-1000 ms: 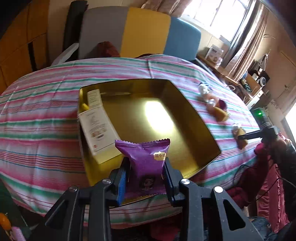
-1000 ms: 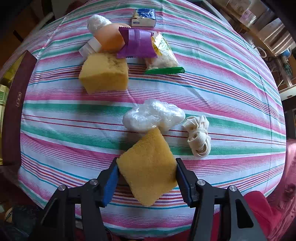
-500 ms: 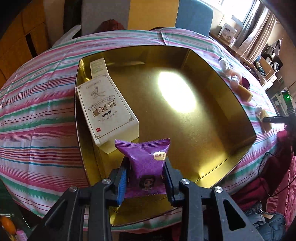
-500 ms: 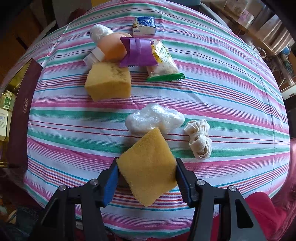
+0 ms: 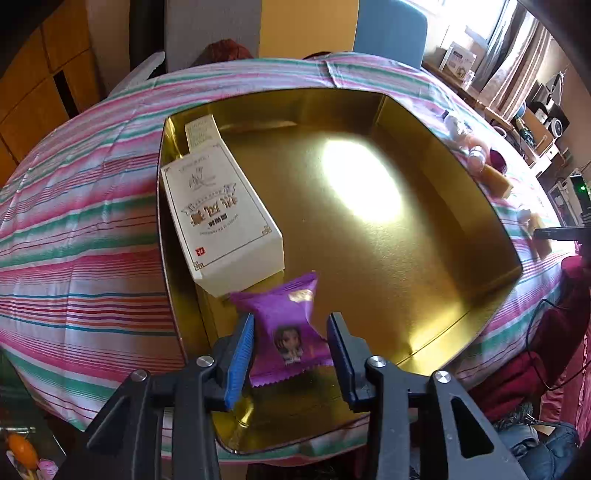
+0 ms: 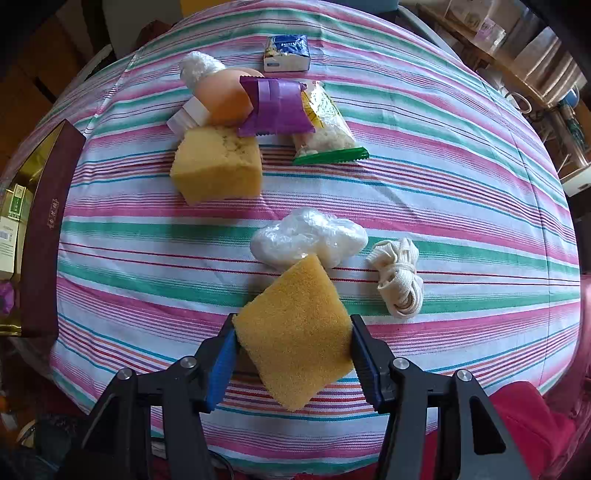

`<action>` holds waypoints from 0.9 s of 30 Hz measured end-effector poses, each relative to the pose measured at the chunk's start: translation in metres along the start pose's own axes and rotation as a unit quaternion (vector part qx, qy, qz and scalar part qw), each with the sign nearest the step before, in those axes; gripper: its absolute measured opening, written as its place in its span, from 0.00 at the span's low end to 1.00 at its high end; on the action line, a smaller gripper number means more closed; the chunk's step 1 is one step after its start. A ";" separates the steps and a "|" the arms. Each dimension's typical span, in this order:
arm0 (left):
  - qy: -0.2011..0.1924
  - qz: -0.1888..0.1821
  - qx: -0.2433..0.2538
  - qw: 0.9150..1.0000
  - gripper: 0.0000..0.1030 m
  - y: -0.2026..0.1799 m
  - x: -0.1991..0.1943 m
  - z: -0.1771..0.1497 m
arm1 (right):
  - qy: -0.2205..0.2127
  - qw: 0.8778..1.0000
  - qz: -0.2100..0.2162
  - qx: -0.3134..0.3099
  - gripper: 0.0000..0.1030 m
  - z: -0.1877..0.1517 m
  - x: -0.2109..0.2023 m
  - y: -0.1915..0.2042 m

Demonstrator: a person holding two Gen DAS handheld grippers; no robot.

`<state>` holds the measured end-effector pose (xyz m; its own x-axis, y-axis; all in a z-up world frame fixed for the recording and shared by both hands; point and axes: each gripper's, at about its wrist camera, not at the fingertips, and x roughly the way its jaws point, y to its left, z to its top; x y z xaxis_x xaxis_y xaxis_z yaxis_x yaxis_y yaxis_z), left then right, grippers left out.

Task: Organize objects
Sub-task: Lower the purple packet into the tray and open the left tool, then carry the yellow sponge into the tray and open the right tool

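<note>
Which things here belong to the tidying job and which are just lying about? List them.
Job: purple snack packet between the open left gripper, gold box, yellow sponge in the right gripper, second sponge, cord bundle.

Lying about: striped tablecloth, chair.

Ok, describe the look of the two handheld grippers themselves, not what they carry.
Both look the same. The left gripper and the right gripper each have matte black angular fingers with triangular cut-outs, round silver screw heads along the top, and ribbed blue pads on the inner faces. No cables, markings or sleeves show on them.
</note>
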<state>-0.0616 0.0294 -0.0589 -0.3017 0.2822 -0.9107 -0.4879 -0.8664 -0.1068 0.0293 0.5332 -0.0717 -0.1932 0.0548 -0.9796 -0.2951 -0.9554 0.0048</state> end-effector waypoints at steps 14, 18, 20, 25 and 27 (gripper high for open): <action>-0.107 -0.006 -0.063 0.992 0.39 0.018 -0.070 -0.017 | -0.130 0.991 0.042 0.002 0.56 -0.005 -0.073 0.047; -0.132 -0.014 -0.094 0.987 0.39 0.028 -0.083 -0.020 | -0.176 0.977 0.096 -0.073 0.56 -0.001 -0.116 0.130; -0.138 -0.017 -0.106 0.985 0.39 0.032 -0.085 -0.022 | -0.178 0.968 0.128 -0.120 0.56 -0.001 -0.125 0.180; -0.144 -0.019 -0.125 0.981 0.39 0.041 -0.083 -0.027 | -0.140 0.954 0.162 -0.212 0.56 0.001 -0.099 0.295; -0.147 -0.021 -0.135 0.980 0.39 0.045 -0.083 -0.030 | -0.117 0.952 0.163 -0.232 0.56 0.002 -0.078 0.327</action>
<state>-0.0340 -0.0458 -0.0001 -0.5277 0.3925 -0.7533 -0.2825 -0.9175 -0.2801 -0.0542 0.2174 0.0066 -0.4222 -0.2549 -0.8699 0.2504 -0.9551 0.1584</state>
